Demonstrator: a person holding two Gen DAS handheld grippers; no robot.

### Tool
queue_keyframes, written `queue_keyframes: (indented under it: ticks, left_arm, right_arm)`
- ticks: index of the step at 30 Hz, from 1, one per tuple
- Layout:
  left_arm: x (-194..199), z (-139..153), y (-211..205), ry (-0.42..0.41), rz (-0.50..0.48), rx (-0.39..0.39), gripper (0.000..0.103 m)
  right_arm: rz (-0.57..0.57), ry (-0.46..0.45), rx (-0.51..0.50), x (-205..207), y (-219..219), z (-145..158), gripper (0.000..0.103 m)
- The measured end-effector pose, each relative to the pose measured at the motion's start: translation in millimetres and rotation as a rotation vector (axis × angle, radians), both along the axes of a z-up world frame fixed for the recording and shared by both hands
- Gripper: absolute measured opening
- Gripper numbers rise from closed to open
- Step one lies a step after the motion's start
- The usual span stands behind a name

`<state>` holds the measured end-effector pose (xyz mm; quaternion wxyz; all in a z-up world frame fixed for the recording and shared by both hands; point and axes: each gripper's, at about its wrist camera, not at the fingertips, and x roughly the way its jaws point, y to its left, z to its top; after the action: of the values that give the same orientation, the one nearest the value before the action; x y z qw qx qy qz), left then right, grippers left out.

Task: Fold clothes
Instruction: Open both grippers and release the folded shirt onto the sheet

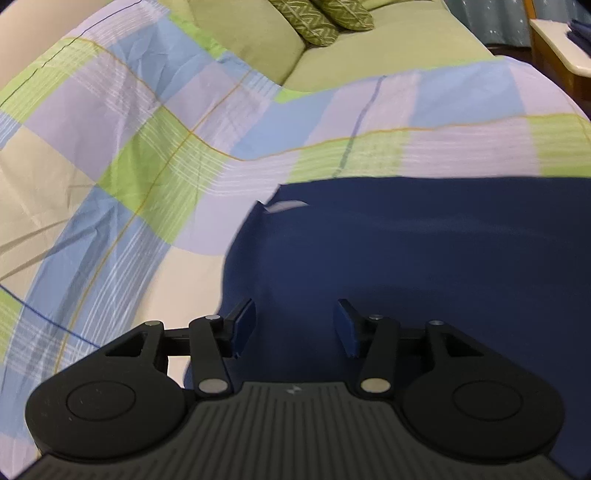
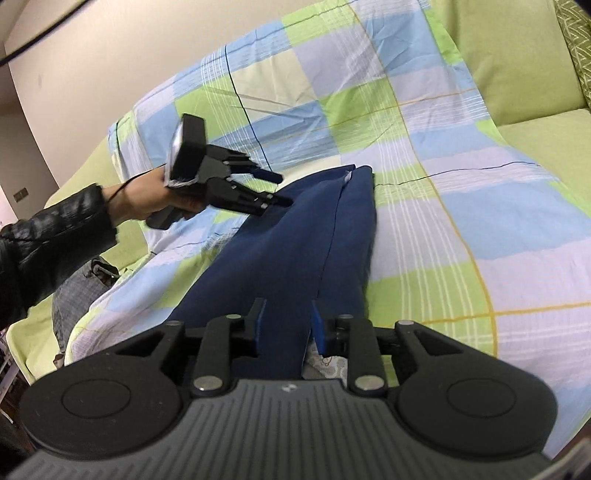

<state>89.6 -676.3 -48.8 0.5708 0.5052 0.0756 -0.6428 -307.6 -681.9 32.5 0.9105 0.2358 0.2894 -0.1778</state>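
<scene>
- Navy garment (image 2: 295, 236): dark blue cloth, folded lengthwise into a long narrow strip with a seam line running down its middle; lies flat on the checked sheet over the sofa seat. A small white tag (image 1: 284, 205) shows near its far corner in the left wrist view.
- Right gripper (image 2: 286, 325): jaws partly apart above the near end of the garment; cloth visible in the gap, pads not pressing on it.
- Left gripper (image 1: 294, 325): jaws well apart, nothing clamped; poised over the garment's left edge. In the right wrist view it sits at the strip's far end, fingertips just beside the cloth.
- Hand (image 2: 147, 199): grasps the left gripper's handle; black leather-look sleeve (image 2: 48, 240) behind it.
- Checked sheet (image 2: 461, 229): blue, green, lilac and cream squares, draped across the sofa.
- Sofa (image 1: 369, 62): light green upholstery.
- Patterned cushions (image 1: 321, 18): two, olive zigzag print, at the sofa back.
</scene>
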Motion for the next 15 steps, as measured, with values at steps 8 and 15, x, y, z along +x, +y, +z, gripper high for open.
queue_keyframes:
  ticks: [8,15]
  left_arm:
    - [-19,-3,34,-0.033,0.004,0.017,0.055]
    - [-29,-5,55,-0.024,0.01,0.013,0.055]
  right_arm:
    - [0.032,0.021,-0.001,2,14,2,0.027]
    - [0.047,0.026,-0.015,10,17,9,0.029]
